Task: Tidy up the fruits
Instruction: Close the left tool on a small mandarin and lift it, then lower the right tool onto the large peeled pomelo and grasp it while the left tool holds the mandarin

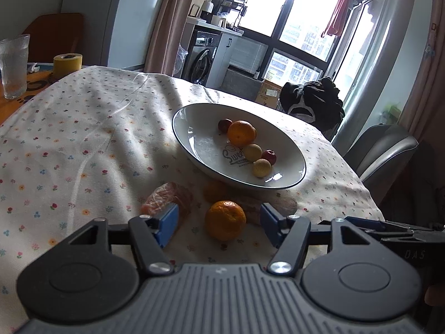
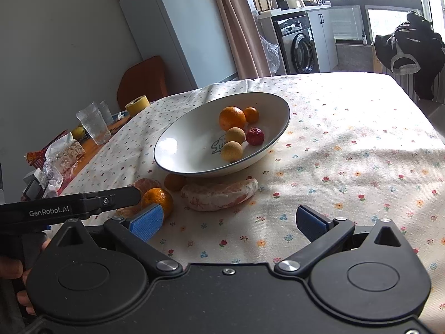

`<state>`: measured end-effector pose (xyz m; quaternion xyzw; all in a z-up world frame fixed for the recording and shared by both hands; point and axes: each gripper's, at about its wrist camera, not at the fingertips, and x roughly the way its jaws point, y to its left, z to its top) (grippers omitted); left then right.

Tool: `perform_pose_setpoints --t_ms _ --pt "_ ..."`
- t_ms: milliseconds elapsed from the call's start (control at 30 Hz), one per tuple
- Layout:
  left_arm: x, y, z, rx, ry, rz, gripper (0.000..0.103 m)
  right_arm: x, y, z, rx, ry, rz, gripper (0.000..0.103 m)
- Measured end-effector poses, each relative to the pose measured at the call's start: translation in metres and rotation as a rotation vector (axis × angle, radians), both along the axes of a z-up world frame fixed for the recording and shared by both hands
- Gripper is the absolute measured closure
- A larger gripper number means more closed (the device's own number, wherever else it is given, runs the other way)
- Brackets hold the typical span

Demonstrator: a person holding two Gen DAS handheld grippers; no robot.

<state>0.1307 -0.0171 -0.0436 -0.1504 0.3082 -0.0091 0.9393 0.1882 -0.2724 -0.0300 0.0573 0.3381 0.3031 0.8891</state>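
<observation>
A white bowl (image 1: 194,128) (image 2: 172,144) on the flowered tablecloth holds an orange (image 1: 241,133) (image 2: 232,118), two pale yellow round fruits and small red ones. A mandarin (image 1: 225,220) (image 2: 157,199) lies on the cloth in front of the bowl. My left gripper (image 1: 219,226) is open, with its blue pads on either side of the mandarin and clear of it. A peeled pomelo segment (image 2: 219,193) lies just ahead of my open right gripper (image 2: 228,222), which has nothing between its fingers. A smaller orange (image 2: 174,181) sits under the bowl's rim.
Another peeled citrus piece (image 1: 167,197) lies left of the mandarin. A glass (image 1: 14,66), a yellow tape roll (image 1: 67,65) and snack wrappers (image 2: 64,153) stand at the table's left end. A chair draped with a black garment (image 1: 314,103) and a grey chair (image 1: 383,150) stand beyond the far edge.
</observation>
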Motion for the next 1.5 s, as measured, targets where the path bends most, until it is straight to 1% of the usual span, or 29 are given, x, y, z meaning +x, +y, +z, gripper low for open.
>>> perform_pose_setpoints --t_ms 167,267,367,433,467,567,700,833,1100,1333,1500 --pt "0.01 -0.005 -0.008 0.002 0.012 -0.021 0.044 0.004 -0.002 -0.005 -0.001 0.014 -0.01 0.0" --pt "0.016 -0.007 -0.012 -0.003 0.023 -0.03 0.049 0.006 -0.003 -0.008 -0.001 0.021 -0.019 0.0" --pt "0.02 -0.01 -0.016 0.006 0.03 -0.044 0.052 0.008 -0.001 -0.009 0.004 0.029 -0.021 0.0" --pt "0.024 -0.012 -0.019 0.017 0.04 -0.049 0.058 0.01 0.001 -0.01 0.011 0.035 -0.016 0.0" --pt "0.026 -0.012 -0.023 0.028 0.048 -0.045 0.066 0.01 0.002 -0.011 0.01 0.034 -0.014 0.0" --pt "0.026 -0.01 -0.022 0.007 0.041 -0.046 0.067 0.011 0.009 -0.011 0.003 0.033 -0.005 0.0" --pt "0.022 -0.005 -0.016 -0.008 0.012 -0.044 0.067 0.012 0.022 -0.011 -0.016 0.03 -0.001 0.0" --pt "0.019 0.005 -0.013 -0.025 0.008 -0.016 0.067 0.012 0.036 -0.014 -0.049 0.035 -0.012 0.0" --pt "0.008 0.025 -0.002 -0.053 -0.033 0.018 0.067 0.013 0.055 -0.017 -0.065 0.027 -0.039 0.0" --pt "0.0 0.039 -0.001 -0.068 -0.041 0.05 0.067 0.017 0.072 -0.02 -0.114 -0.002 -0.07 0.0" --pt "-0.003 0.048 0.0 -0.074 -0.042 0.063 0.067 0.021 0.081 -0.021 -0.121 -0.012 -0.076 0.0"
